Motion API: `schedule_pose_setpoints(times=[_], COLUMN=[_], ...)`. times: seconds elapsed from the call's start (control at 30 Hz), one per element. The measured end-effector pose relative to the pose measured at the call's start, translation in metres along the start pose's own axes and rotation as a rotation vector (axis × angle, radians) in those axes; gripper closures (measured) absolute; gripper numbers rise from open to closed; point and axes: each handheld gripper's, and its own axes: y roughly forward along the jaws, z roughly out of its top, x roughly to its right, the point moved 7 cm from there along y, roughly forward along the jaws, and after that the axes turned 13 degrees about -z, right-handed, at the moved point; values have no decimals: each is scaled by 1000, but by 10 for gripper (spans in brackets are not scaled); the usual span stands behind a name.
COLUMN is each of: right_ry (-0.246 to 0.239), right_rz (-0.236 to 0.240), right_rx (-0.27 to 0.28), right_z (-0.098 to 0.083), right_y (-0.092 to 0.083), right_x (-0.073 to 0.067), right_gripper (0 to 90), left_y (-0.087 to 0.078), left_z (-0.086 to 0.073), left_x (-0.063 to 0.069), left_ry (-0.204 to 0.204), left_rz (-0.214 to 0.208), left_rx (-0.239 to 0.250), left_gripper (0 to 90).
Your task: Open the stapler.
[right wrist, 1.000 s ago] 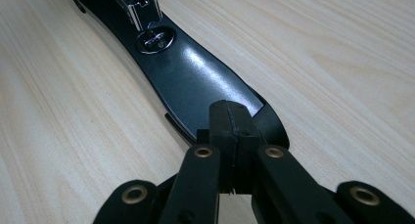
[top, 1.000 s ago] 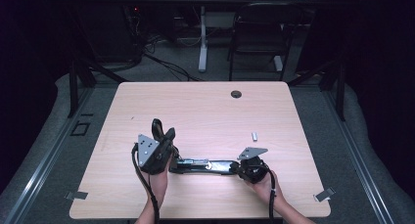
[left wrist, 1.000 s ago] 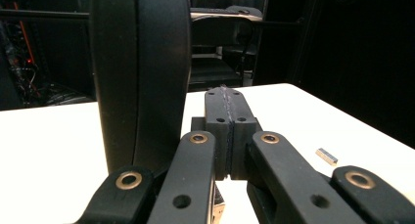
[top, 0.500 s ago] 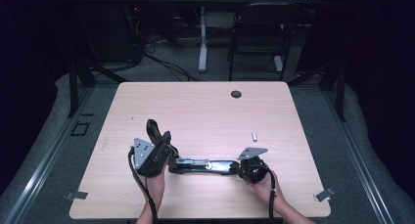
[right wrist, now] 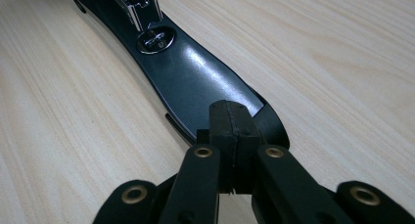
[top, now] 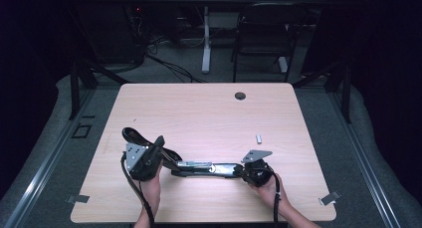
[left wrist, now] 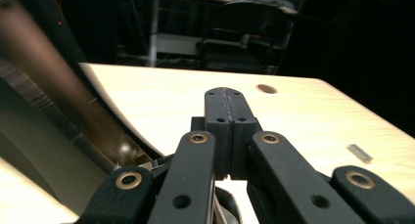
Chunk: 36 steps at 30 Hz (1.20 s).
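Lying flat near the front edge of the table point(top: 209, 108), between the two hands, a long black stapler point(top: 209, 169) is seen, opened out w/ its metal channel facing up. In the right gripper view its glossy black base point(right wrist: 195, 82) runs away from the jaws, and a round rivet point(right wrist: 155, 39) and the chrome staple rail point(right wrist: 137, 4) are seen farther along.

The right gripper point(top: 249, 171) is placed at the right end of the stapler; its jaws are pressed together, and their tips seem to rest on or just over the rounded end of the base. Whether the base is really pinched cannot be told.

The left gripper point(top: 158, 147) is held at the left end, jaws also fully together, nothing between them. Beside it, a curved black arm point(top: 133, 134) of the stapler rises up; it appears blurred and very close in the left gripper view.

Farther right, a small strip of staples point(top: 259, 138) lies alone, well apart from the stapler.

Risks, as judged: the base is smooth and shiny, so the right jaws could slip off if pushed, and the stapler could rotate on the wood. The raised arm is probably spring-loaded; if knocked by the left gripper, it may snap shut. The staple strip is small & thin, so it could be missed by the jaws or pushed away.
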Motion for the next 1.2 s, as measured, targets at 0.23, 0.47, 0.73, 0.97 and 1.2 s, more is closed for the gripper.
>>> schedule_pose_setpoints(times=[0.23,0.47,0.73,0.97,1.2], right_ry=[2,11,12,14,36], right_rz=[3,18,36,31,27], right_rx=[-1,-9,-50,-114,-134], right_z=[0,1,2,4,10], right_y=[0,1,0,-2,-10], right_x=[0,1,3,6,15], right_gripper=[900,900,853,813,561], left_y=[-1,4,29,59,92], left_z=[1,6,13,17,24], left_x=[-1,7,29,49,69], left_ry=[2,13,42,67,124], left_rz=[6,-29,-168,-268,-336], left_rx=[-1,-12,-125,-273,-415], left_gripper=[900,872,681,490,317])
